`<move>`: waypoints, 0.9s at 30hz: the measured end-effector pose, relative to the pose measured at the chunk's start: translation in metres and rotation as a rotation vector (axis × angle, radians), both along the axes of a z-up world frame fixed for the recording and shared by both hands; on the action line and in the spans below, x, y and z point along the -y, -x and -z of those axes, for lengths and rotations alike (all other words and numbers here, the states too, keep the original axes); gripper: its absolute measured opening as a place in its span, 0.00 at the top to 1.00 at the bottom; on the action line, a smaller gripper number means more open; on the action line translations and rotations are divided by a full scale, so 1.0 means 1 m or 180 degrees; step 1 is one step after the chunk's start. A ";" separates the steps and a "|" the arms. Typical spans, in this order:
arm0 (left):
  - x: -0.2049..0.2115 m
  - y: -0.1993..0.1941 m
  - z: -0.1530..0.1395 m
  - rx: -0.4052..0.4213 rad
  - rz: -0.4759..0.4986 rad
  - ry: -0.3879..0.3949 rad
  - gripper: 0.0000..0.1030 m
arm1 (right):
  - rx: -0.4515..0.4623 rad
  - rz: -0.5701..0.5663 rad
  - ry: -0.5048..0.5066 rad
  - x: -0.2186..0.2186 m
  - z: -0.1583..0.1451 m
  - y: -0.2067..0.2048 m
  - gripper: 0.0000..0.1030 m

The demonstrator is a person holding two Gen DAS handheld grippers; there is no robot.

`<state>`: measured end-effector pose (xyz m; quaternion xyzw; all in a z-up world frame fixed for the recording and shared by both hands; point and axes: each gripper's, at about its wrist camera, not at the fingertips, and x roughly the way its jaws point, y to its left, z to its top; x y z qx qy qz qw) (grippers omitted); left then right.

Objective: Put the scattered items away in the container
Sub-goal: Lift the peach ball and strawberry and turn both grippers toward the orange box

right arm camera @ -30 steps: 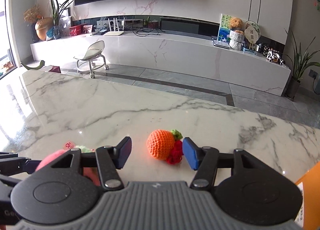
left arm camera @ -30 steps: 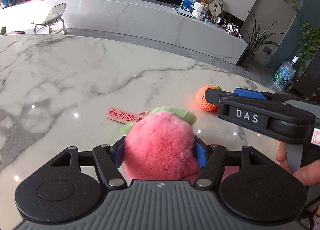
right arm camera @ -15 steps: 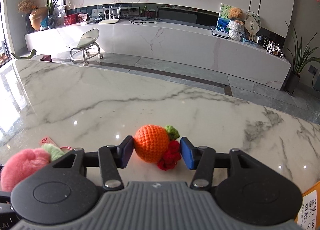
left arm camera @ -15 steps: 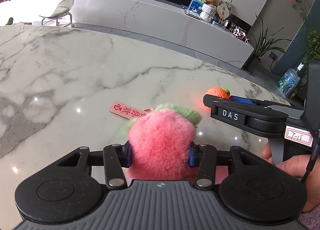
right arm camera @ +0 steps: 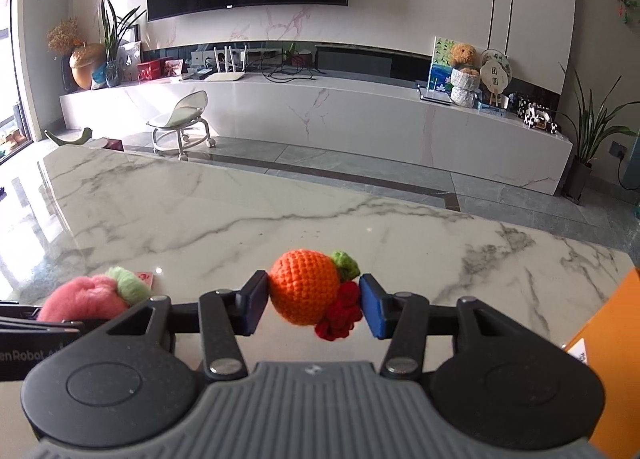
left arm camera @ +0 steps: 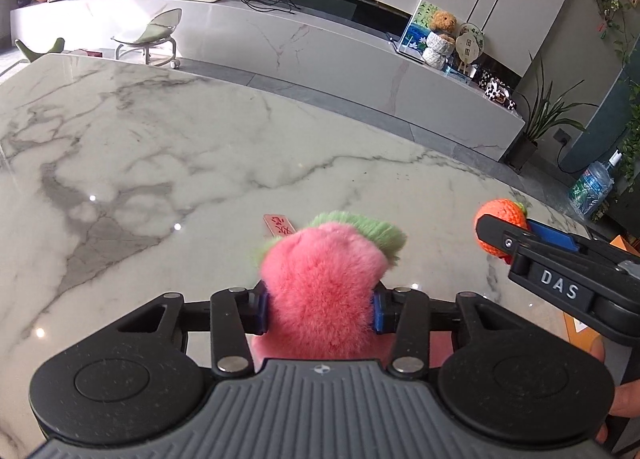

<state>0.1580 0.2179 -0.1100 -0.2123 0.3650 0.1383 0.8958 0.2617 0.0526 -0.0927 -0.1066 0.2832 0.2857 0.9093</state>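
Note:
My left gripper [left arm camera: 319, 309] is shut on a fluffy pink peach plush [left arm camera: 320, 287] with a green tuft, held above the marble table [left arm camera: 160, 163]. A pink tag [left arm camera: 280, 225] hangs from it. My right gripper [right arm camera: 313, 301] is shut on an orange crochet fruit [right arm camera: 304, 285] with a green leaf and a red flower [right arm camera: 340, 315], lifted off the table. The orange fruit [left arm camera: 498, 219] and the right gripper also show at the right of the left wrist view. The pink plush [right arm camera: 86, 295] shows at the lower left of the right wrist view.
An orange container edge [right arm camera: 608, 343] sits at the right of the table, also glimpsed in the left wrist view [left arm camera: 580, 333]. Beyond the table's far edge are a floor strip, a white stool [right arm camera: 182, 125] and a long white cabinet [right arm camera: 360, 115].
Both grippers closed on their items and lifted them off the table. The right gripper went from open around the orange fruit to gripping it. The pink tag now hangs off the table.

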 end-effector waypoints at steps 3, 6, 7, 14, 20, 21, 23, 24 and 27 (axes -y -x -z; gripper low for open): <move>0.004 0.013 -0.013 0.0053 0.0011 -0.0034 0.51 | 0.0058 0.0011 -0.0061 0.011 -0.013 0.020 0.49; 0.013 0.025 -0.026 0.0110 0.0064 -0.0087 0.51 | 0.0117 0.0023 -0.0122 0.022 -0.026 0.040 0.49; 0.017 0.028 -0.030 0.0131 0.0084 -0.0105 0.52 | 0.0136 0.0027 -0.0143 0.026 -0.030 0.046 0.49; 0.049 0.049 -0.057 0.0324 0.0286 -0.0198 0.53 | 0.0258 0.0129 -0.0172 0.059 -0.049 0.086 0.49; 0.081 0.057 -0.077 0.0437 0.0516 -0.0324 0.92 | 0.0346 0.0262 -0.0242 0.094 -0.063 0.112 0.49; 0.086 0.057 -0.079 0.0443 0.0552 -0.0350 0.92 | 0.0366 0.0281 -0.0254 0.100 -0.065 0.116 0.49; 0.093 0.056 -0.076 0.0416 0.0604 -0.0387 0.92 | 0.0377 0.0308 -0.0246 0.107 -0.066 0.121 0.49; 0.097 0.055 -0.074 0.0398 0.0628 -0.0404 0.92 | 0.0362 0.0320 -0.0233 0.110 -0.065 0.123 0.49; 0.099 0.056 -0.060 0.0266 0.0663 -0.0332 0.92 | 0.0228 0.0350 -0.0240 0.118 -0.056 0.126 0.49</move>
